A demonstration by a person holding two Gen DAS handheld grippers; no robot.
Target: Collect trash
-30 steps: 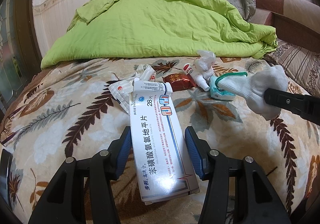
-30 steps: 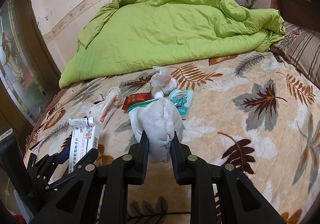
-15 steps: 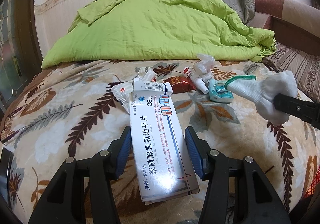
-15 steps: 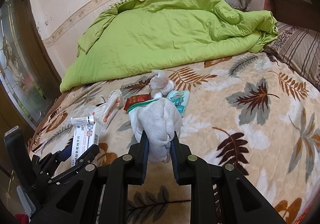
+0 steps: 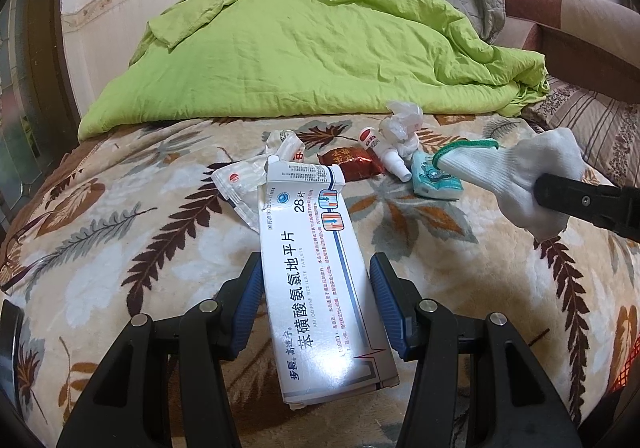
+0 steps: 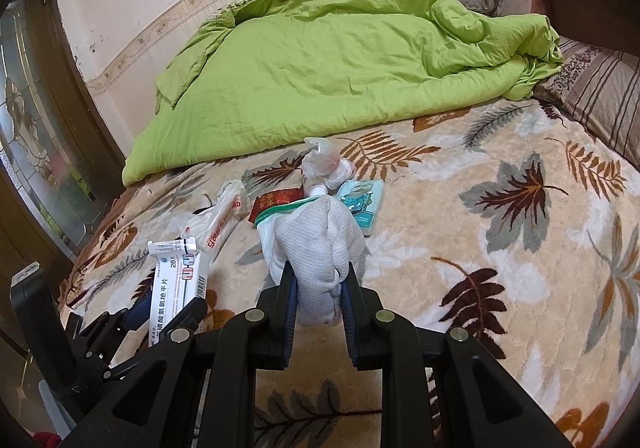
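Left gripper [image 5: 316, 284] level above bed — jaws clamp medicine box [image 5: 320, 268]; right gripper [image 6: 318, 280] jaws pinch white sock [image 6: 316, 244].

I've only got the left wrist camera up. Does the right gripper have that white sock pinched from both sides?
Observer: Yes. In the right wrist view the right gripper is closed on the white sock from both sides, near its closed end.
Operator: Anything printed on my box's side face?
Observer: A barcode, on the edge of the medicine box that faces the right camera, just ahead of the left gripper.
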